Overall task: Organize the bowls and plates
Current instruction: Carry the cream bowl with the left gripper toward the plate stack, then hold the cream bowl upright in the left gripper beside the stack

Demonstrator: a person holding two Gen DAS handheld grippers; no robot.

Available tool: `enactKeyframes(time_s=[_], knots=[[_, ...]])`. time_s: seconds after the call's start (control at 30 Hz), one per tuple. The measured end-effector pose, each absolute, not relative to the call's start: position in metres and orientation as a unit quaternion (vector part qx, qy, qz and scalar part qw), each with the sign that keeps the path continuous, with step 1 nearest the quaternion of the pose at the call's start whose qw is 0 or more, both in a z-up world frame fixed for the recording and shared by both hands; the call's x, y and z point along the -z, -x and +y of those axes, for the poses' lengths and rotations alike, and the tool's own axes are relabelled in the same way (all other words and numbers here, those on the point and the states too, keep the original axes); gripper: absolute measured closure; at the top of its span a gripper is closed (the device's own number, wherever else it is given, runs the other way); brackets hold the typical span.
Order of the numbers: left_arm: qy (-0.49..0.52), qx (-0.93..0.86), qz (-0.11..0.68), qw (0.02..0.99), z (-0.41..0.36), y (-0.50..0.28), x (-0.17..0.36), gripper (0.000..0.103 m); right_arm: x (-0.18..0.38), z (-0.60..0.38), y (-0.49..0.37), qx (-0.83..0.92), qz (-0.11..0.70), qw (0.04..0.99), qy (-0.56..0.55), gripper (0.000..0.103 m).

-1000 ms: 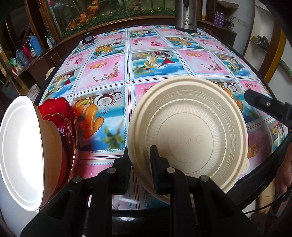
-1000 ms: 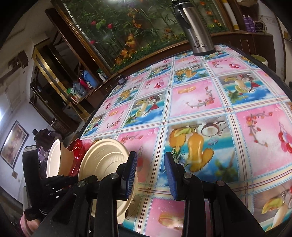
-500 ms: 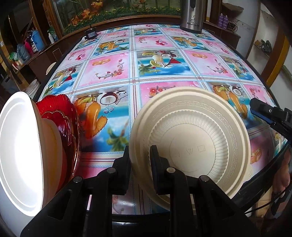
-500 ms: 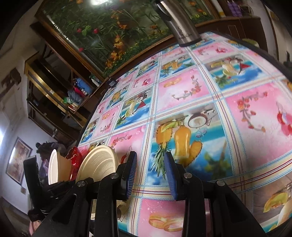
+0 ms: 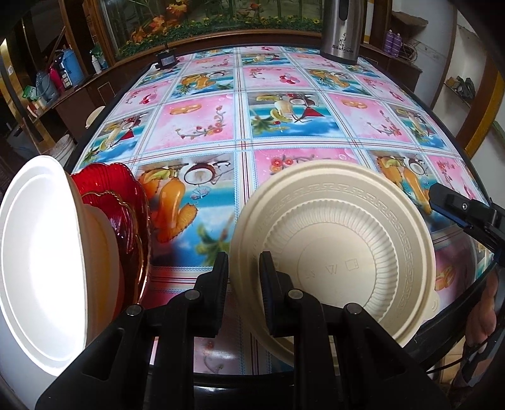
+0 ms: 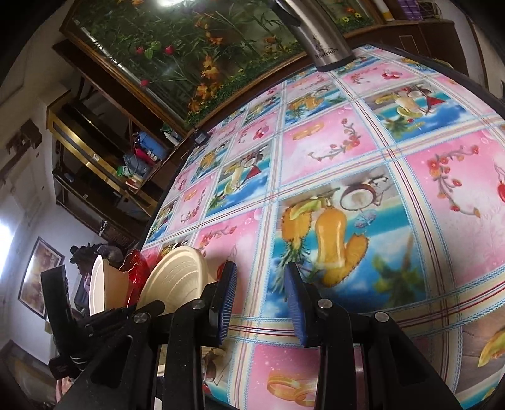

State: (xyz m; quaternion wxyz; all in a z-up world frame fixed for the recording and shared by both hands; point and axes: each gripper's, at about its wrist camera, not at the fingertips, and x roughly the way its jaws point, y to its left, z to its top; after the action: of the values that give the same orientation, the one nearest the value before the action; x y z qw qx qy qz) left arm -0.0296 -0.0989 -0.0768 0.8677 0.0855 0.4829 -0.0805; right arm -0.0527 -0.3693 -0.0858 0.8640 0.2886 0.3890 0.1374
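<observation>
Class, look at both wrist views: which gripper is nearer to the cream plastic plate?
Left. The left gripper is shut on the cream plastic plate at its rim; the right gripper is open, apart from it over the tablecloth.

A brand word is showing in dark letters on the tall brushed-steel flask (image 5: 340, 30) standing at the far edge of the table; it is reading roughly as "Bostrium", though the middle letters are staying unclear. The same word is appearing on that flask (image 6: 325, 47) in the right wrist view. Small embossed marks are sitting on the flat centre of the cream ribbed plastic plate (image 5: 334, 249), looking like a "W" beside a small square outline.
</observation>
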Motion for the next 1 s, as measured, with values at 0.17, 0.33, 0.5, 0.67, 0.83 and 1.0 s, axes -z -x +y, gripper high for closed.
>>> enactKeyframes(time_s=[0.17, 0.33, 0.5, 0.67, 0.83, 1.0], knots=[[-0.080, 0.078, 0.481, 0.869, -0.094, 0.030, 0.076, 0.085, 0.087, -0.362, 0.051, -0.146, 0.391, 0.861, -0.289, 0.068], [-0.079, 0.075, 0.481, 0.870, -0.092, 0.031, 0.075, 0.085, 0.086, -0.356, 0.051, -0.153, 0.394, 0.860, -0.286, 0.068], [-0.081, 0.075, 0.480, 0.870, -0.092, 0.031, 0.076, 0.085, 0.080, -0.351, 0.053, -0.156, 0.391, 0.864, -0.277, 0.063], [-0.079, 0.071, 0.478, 0.872, -0.090, 0.033, 0.074, 0.085, 0.080, -0.351, 0.052, -0.164, 0.393, 0.861, -0.277, 0.062], [-0.075, 0.068, 0.474, 0.875, -0.088, 0.034, 0.071, 0.085, 0.080, -0.349, 0.050, -0.166, 0.401, 0.856, -0.280, 0.058], [-0.073, 0.068, 0.473, 0.875, -0.087, 0.034, 0.071, 0.085, 0.081, -0.345, 0.051, -0.165, 0.406, 0.855, -0.278, 0.054]])
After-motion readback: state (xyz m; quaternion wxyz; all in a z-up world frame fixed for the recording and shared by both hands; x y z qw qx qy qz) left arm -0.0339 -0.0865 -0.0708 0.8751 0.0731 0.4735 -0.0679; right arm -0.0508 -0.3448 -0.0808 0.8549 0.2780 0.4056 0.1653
